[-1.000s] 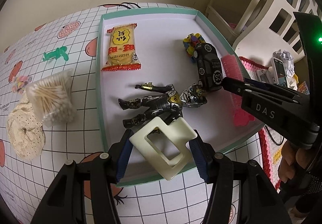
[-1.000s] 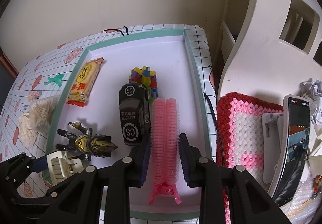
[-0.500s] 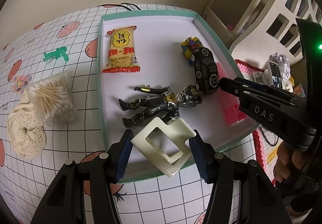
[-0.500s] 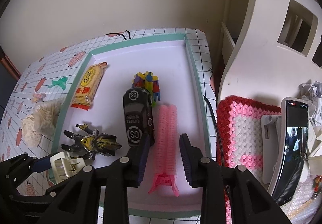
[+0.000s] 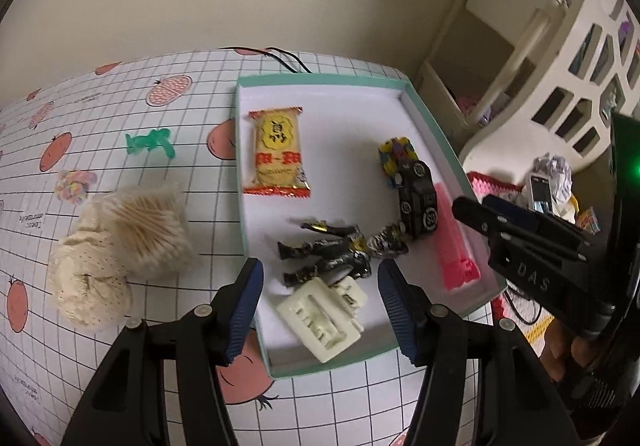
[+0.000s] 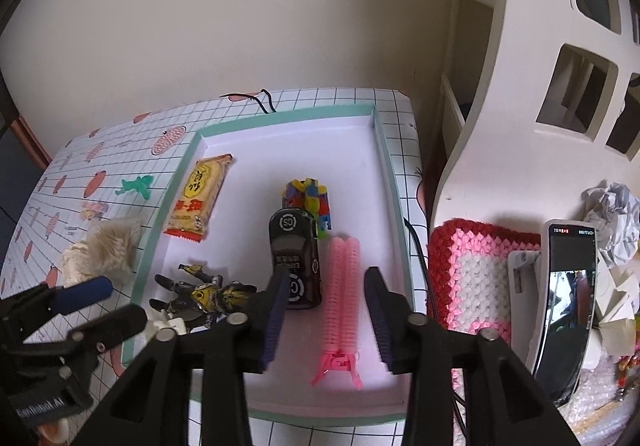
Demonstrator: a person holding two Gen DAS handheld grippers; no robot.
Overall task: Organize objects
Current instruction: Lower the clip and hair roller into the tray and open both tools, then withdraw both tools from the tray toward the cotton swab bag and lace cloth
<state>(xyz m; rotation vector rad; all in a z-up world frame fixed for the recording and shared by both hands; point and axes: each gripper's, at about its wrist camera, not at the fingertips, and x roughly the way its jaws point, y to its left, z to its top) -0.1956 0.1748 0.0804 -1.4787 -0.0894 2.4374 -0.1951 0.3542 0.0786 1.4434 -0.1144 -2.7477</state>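
Both grippers look empty rn. The left gripper (image 5: 320, 306) has its jaws spread wide, hovering over the near end of the tray (image 5: 450, 149), and the cream hair claw (image 5: 324, 312) lies loose on the tray floor between the fingertips w/o touching either pad. It's resting against the legs of the dark action figure (image 5: 340, 250), prob because that near corner was the only bare spot on this side.

The right gripper (image 6: 326, 312) is also wide open, straddling the pink hair clip (image 6: 342, 298), which lies flat along the tray's right wall, just beside the black toy car (image 6: 296, 258). Neither pad is on it afaict, so I'd call it set down, not held.

Rest of the tray: snack packet (image 5: 278, 155) near the left wall, colourful block toy (image 5: 396, 155) right behind the car. Long things lie lengthwise, which leaves the far half of the tray free for more stuff.

Not yet sorted, on the grid tablecloth (image 5: 120, 93) left of the tray: green toy figure (image 5: 150, 141), a bag of cotton swabs (image 5: 146, 221) leaning on a cream knit thing (image 5: 86, 286) (scrunchie? can't tell), and a small pastel item (image 5: 76, 181), too blurry to ID.

My guess is the job's a bit over halfway, and the swab bag is the closest next pick for the left side. It's soft, so it'll squish.
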